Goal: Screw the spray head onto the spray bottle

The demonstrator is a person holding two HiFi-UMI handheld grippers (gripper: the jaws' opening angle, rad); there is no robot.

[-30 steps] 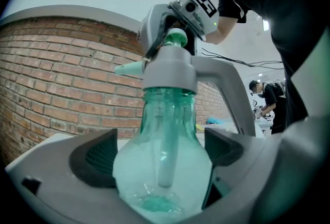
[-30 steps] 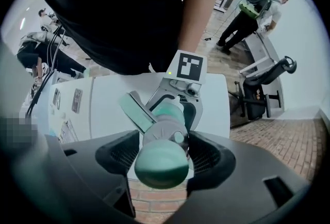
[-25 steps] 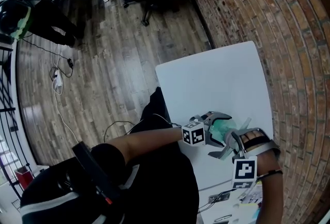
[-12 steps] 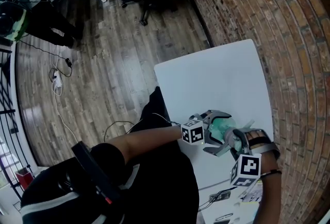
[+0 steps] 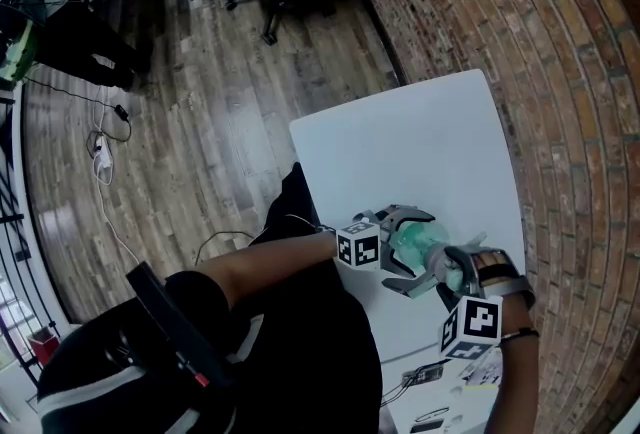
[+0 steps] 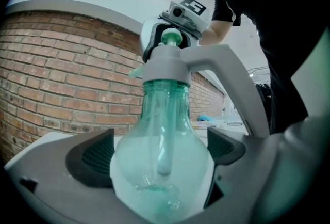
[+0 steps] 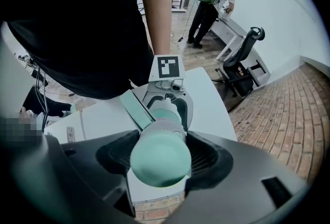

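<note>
Spray head seated on neck, left grip slackening

Spray head (image 6: pixel 166 63) is sitting on the neck of the spray bottle (image 6: pixel 163 125), collar looking flush. Can't tell if the threads are fully home. Bottle is standing upright on the white table (image 5: pixel 420 142), near the edge by the brick wall (image 5: pixel 570 72).

What's just changing: left gripper (image 6: pixel 161 155) has just been opening its jaws. They're standing wide now w/ the bottle's belly between the pads (image 6: pixel 95 158). Pads are looking right at its sides but not squeezing, imo. Right gripper (image 7: pixel 161 158) is pointing down from above, jaws clamping the head's teal top.

Meaning for the task: w/o a firm hold on the body, any further twist from the right side is prob just spinning the whole bottle. So either tightening is finishing and the left is letting go, or it's re-seating for another turn. Can't say which.

Vs a sec ago in head view: the right gripper's marker cube (image 5: pixel 472 322) is now sitting rotated, so that wrist is rolling about the bottle axis, i.e. a screwing motion. Both grippers and the bottle are staying at the same spot on the table. Left jaws are looking a touch wider around the body.
</note>
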